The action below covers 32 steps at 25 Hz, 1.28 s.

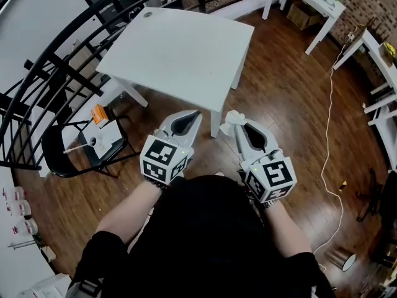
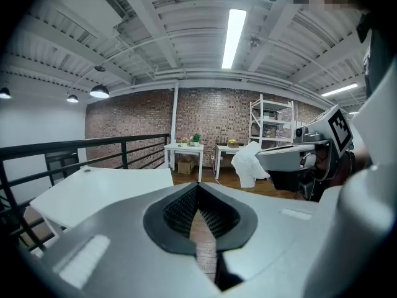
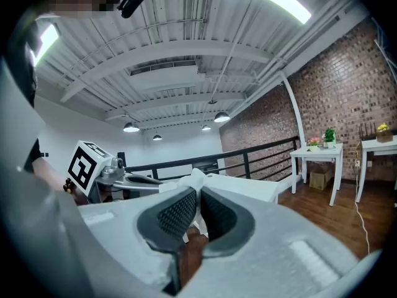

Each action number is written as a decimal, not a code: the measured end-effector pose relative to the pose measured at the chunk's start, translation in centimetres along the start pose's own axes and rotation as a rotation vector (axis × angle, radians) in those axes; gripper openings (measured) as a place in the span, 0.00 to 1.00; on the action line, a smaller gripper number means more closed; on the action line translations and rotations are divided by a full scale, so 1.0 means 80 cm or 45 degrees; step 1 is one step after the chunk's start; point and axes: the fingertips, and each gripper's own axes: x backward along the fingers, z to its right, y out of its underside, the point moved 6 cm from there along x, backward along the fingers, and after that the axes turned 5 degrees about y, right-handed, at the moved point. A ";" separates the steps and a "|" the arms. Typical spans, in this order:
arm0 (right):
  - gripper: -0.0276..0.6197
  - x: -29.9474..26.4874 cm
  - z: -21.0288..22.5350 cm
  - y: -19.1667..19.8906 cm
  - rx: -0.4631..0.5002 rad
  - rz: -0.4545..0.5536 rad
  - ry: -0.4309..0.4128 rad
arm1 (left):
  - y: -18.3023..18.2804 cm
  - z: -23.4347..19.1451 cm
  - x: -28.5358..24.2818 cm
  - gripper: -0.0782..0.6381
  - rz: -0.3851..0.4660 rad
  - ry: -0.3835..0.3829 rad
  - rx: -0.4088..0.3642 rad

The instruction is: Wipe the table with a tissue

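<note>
A square white table (image 1: 180, 54) stands ahead of me on the wooden floor, with nothing on its top. My right gripper (image 1: 234, 118) is shut on a crumpled white tissue (image 1: 228, 123), which sticks out past its jaw tips just short of the table's near corner. The right gripper view shows the tissue (image 3: 195, 180) pinched at the tips of that gripper (image 3: 197, 192). My left gripper (image 1: 197, 113) hovers beside it, shut and empty. In the left gripper view the closed jaws of the left gripper (image 2: 198, 186) meet, and the tissue (image 2: 250, 164) hangs to the right.
A black railing (image 1: 56, 67) curves along the table's left and far sides. A black chair (image 1: 80, 151) with small items stands at the left. More white tables (image 1: 313, 5) and a shelf line the brick wall, and a white cable (image 1: 329, 135) trails across the floor.
</note>
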 end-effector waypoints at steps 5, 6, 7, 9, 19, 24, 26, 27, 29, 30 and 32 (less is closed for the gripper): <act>0.06 0.008 0.013 -0.002 -0.006 0.010 -0.004 | -0.004 0.008 -0.007 0.12 -0.007 -0.008 -0.010; 0.06 0.008 0.014 -0.003 -0.009 0.013 -0.003 | -0.004 0.009 -0.008 0.12 -0.012 -0.007 -0.012; 0.06 0.009 0.016 -0.003 -0.011 0.015 -0.001 | -0.004 0.009 -0.010 0.12 -0.015 -0.005 -0.014; 0.06 0.009 0.021 -0.002 -0.014 0.016 0.003 | -0.006 0.009 -0.015 0.12 -0.016 -0.002 -0.018; 0.06 -0.014 0.046 -0.004 -0.002 -0.011 0.033 | -0.007 -0.013 -0.051 0.12 -0.018 0.030 -0.002; 0.06 -0.044 0.062 -0.003 -0.001 -0.055 0.035 | -0.006 -0.037 -0.077 0.12 -0.025 0.042 0.024; 0.06 -0.060 0.067 0.000 -0.010 -0.077 0.039 | -0.001 -0.051 -0.087 0.12 -0.035 0.048 0.037; 0.06 -0.069 0.069 0.002 -0.015 -0.087 0.043 | 0.002 -0.058 -0.092 0.12 -0.044 0.052 0.045; 0.06 -0.089 0.074 0.005 -0.026 -0.111 0.047 | 0.009 -0.075 -0.103 0.12 -0.062 0.059 0.064; 0.06 -0.100 0.077 0.006 -0.031 -0.125 0.046 | 0.011 -0.083 -0.108 0.12 -0.071 0.062 0.074; 0.06 -0.120 0.081 0.009 -0.038 -0.153 0.045 | 0.014 -0.100 -0.118 0.12 -0.087 0.069 0.086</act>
